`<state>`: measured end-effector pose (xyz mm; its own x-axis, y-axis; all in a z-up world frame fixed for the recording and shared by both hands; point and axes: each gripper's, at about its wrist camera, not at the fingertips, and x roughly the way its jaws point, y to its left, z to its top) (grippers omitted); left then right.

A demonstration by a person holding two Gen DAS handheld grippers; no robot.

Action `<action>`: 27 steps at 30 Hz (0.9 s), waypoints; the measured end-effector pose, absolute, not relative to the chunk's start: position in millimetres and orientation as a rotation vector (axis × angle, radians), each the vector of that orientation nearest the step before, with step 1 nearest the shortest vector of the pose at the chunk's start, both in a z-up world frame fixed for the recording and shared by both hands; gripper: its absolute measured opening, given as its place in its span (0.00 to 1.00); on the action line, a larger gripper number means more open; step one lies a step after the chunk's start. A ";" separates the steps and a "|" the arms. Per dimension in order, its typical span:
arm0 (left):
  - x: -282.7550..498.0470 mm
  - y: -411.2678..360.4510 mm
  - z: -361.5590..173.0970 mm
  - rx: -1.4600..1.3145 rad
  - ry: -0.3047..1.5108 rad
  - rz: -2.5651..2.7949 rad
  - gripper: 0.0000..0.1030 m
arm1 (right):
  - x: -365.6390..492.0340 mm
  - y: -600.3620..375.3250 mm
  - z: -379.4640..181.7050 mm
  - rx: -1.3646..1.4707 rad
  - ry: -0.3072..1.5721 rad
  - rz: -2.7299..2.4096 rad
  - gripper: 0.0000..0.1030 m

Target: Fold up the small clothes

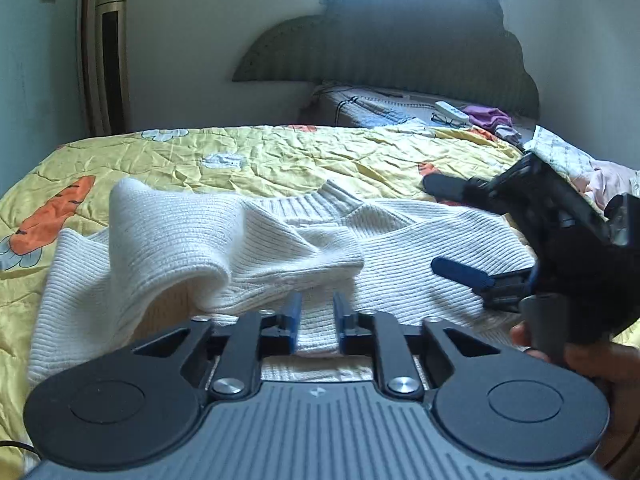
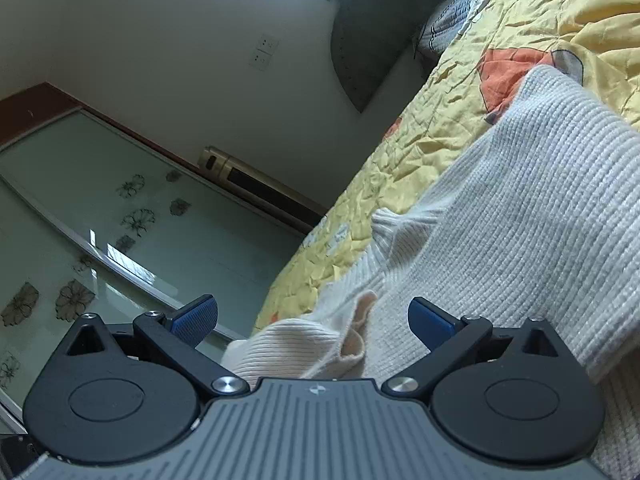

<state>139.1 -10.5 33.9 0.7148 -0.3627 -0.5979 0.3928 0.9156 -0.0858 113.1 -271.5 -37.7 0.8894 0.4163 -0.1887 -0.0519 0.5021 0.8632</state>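
A white ribbed knit sweater (image 1: 400, 248) lies spread on the yellow quilt (image 1: 280, 156), its collar toward the headboard. One sleeve (image 1: 192, 240) is folded across the chest in a raised hump. My left gripper (image 1: 317, 312) sits low over the hem with its blue pads a little apart; knit shows in the gap and neither pad presses on it. At the right of the left wrist view, my right gripper (image 1: 430, 222) hovers over the sweater's side with its fingers spread wide. In the right wrist view it (image 2: 314, 320) is open above a sleeve cuff (image 2: 354, 336) of the sweater (image 2: 520, 220).
A pile of loose clothes (image 1: 580, 168) lies at the quilt's right edge. A pillow (image 1: 380, 108), a remote (image 1: 450, 112) and purple cloth (image 1: 490, 116) sit by the grey headboard (image 1: 400, 44). A tall gold air conditioner (image 1: 108, 56) stands by the left wall. A hand (image 1: 592, 364) holds the right gripper.
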 end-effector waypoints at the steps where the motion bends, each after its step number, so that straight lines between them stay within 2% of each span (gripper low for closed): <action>1: 135.1 -4.5 34.0 0.040 0.642 -0.402 0.44 | 114.5 -267.0 -37.1 0.990 0.415 0.288 1.00; 2: 131.6 0.0 34.7 0.033 0.632 -0.376 0.68 | 115.4 -262.8 -35.6 0.966 0.427 0.286 1.00; 3: 122.7 6.0 34.0 0.027 0.616 -0.345 0.79 | 115.7 -260.5 -34.4 0.949 0.437 0.287 1.00; 12: 101.2 46.6 8.8 0.132 0.487 -0.112 0.79 | 122.3 -232.2 -32.1 0.936 0.556 0.428 1.00; 16: 106.0 44.3 -16.7 0.185 0.496 -0.048 0.79 | 128.4 -220.1 -27.8 0.921 0.587 0.403 1.00; 22: 113.9 53.0 -20.8 0.148 0.552 -0.035 0.82 | 156.0 -196.5 -22.6 0.816 0.636 0.320 0.99; 23: 115.3 56.0 -21.2 0.131 0.558 -0.031 0.82 | 159.9 -191.9 -22.4 0.788 0.638 0.294 0.95; 25: 117.6 60.9 -21.7 0.101 0.572 -0.022 0.83 | 166.6 -182.9 -20.2 0.719 0.642 0.249 0.77; 26: 118.4 62.4 -22.7 0.086 0.580 -0.019 0.83 | 168.8 -180.4 -19.5 0.695 0.648 0.222 0.52; 27: 119.1 64.0 -23.1 0.074 0.585 -0.019 0.83 | 170.7 -183.1 -20.6 0.695 0.661 0.202 0.20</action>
